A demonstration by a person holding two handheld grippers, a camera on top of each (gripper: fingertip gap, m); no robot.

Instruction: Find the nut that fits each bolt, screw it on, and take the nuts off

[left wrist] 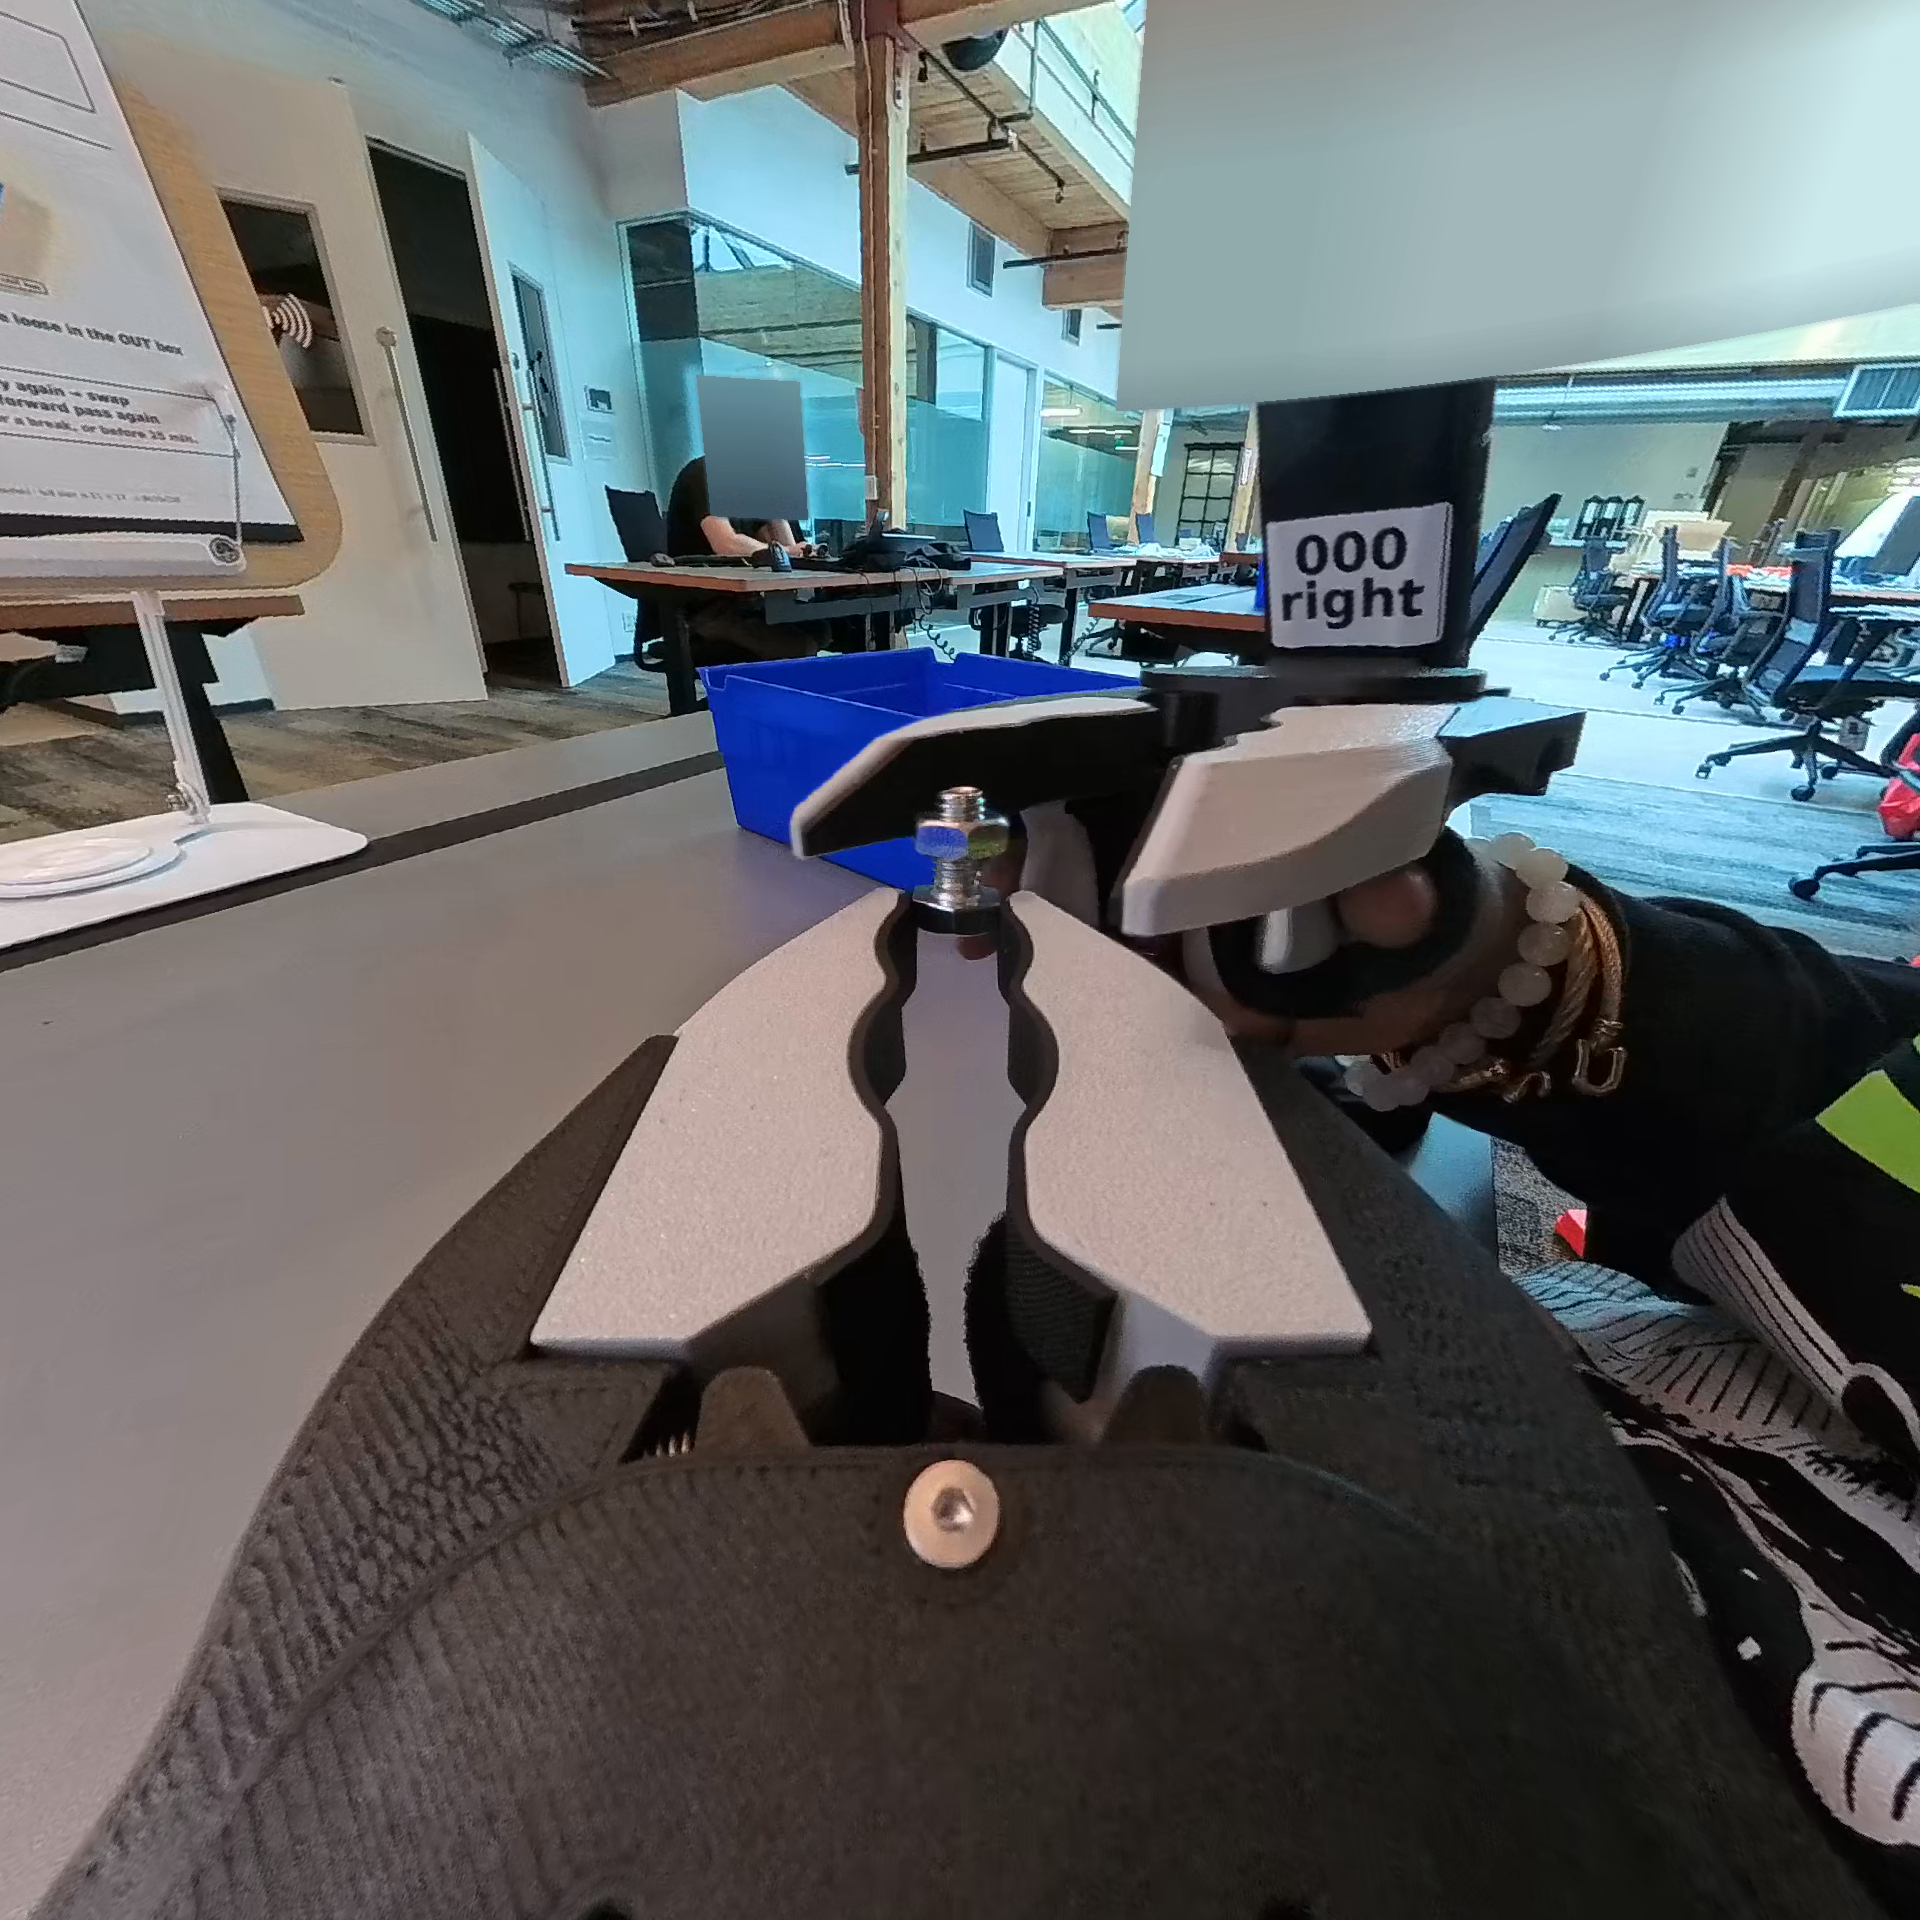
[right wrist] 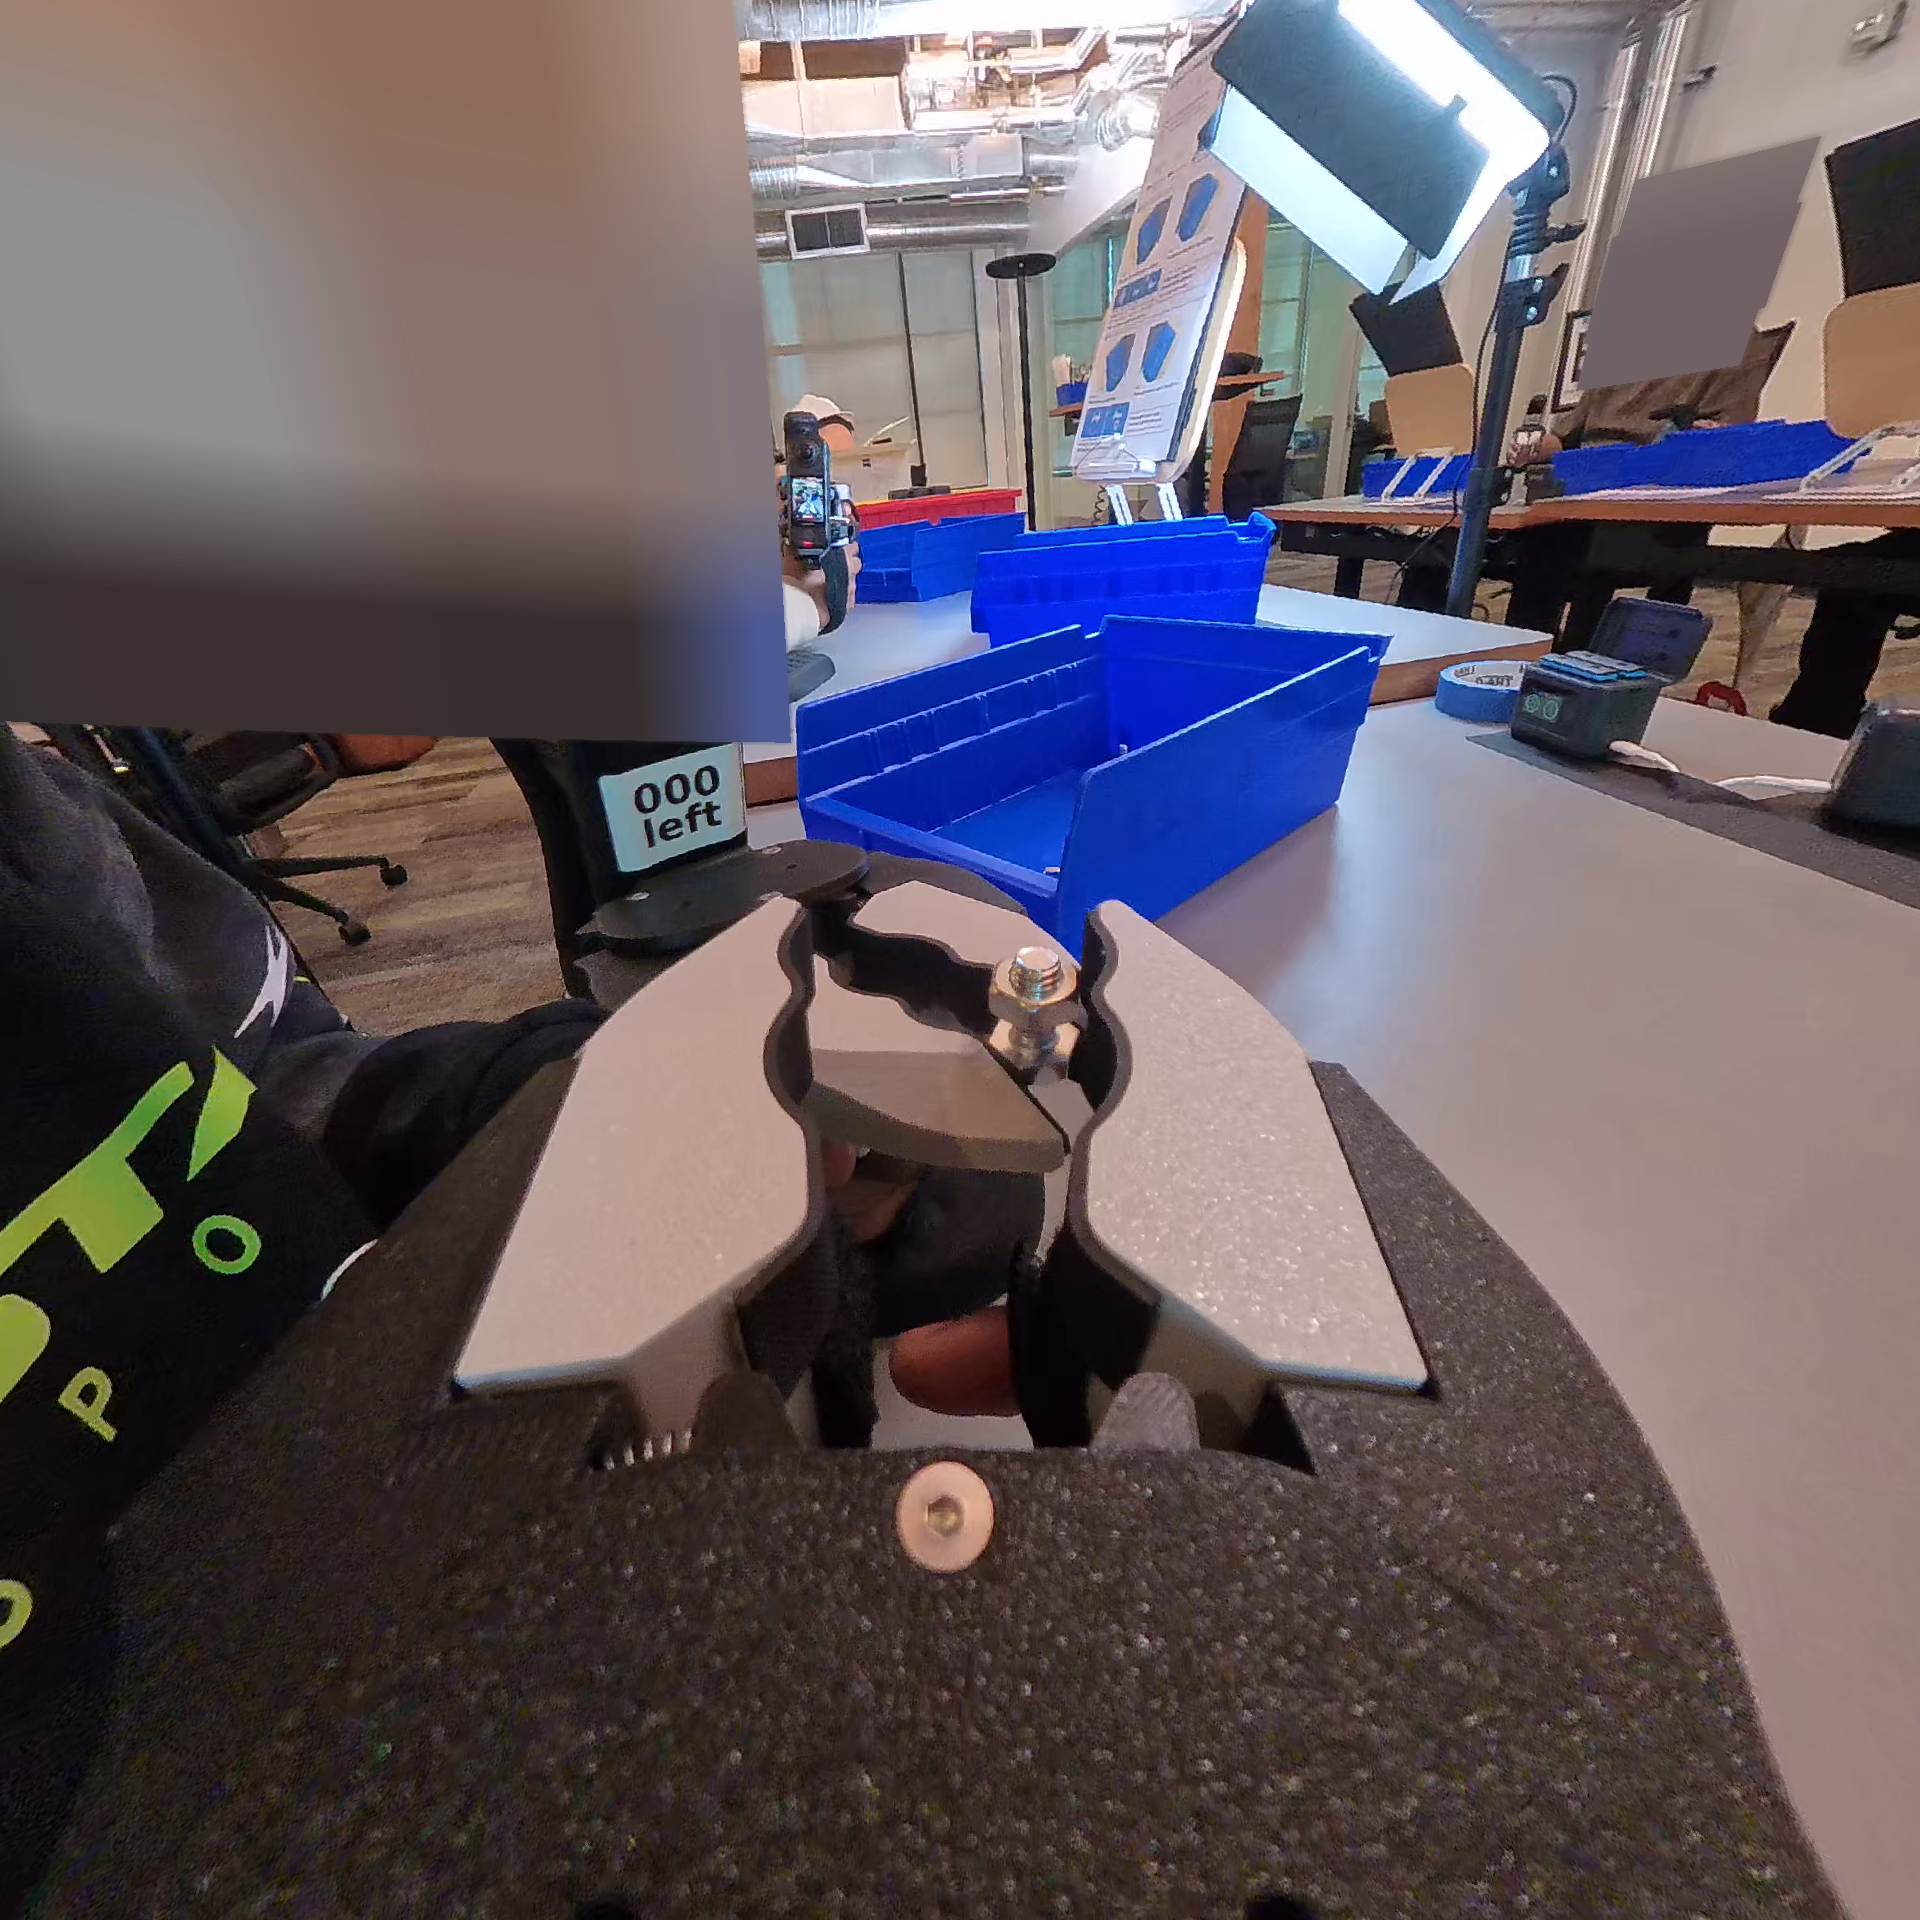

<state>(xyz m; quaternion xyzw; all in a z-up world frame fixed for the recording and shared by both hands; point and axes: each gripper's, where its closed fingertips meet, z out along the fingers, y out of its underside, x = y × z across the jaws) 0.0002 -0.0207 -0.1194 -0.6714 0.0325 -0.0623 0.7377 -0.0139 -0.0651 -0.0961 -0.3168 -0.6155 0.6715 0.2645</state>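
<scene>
My left gripper (left wrist: pixel 956 912) is shut on the hex head of a silver bolt (left wrist: pixel 961 883) and holds it upright just above the grey table (left wrist: pixel 416 1039). A silver nut (left wrist: pixel 961 831) sits partway down the thread, near its top. My right gripper (right wrist: pixel 940 956) is open and straddles the bolt. The nut (right wrist: pixel 1032 1000) lies close to its right finger (right wrist: pixel 1164 1039), while its left finger (right wrist: pixel 707 1060) stands well clear. From the left wrist view, the right gripper's fingers (left wrist: pixel 935 769) show side-on around the nut. The left gripper's fingers (right wrist: pixel 935 1107) show in the right wrist view.
A blue bin (left wrist: pixel 831 748) stands just behind the bolt and also shows in the right wrist view (right wrist: pixel 1226 790). More blue bins (right wrist: pixel 1122 571), a tape roll (right wrist: pixel 1481 686), a black case (right wrist: pixel 1590 696) and a light stand (right wrist: pixel 1496 416) are farther off. A sign stand (left wrist: pixel 156 644) is at the left. The gap from one gripper's tips to the other's is roughly 4 cm.
</scene>
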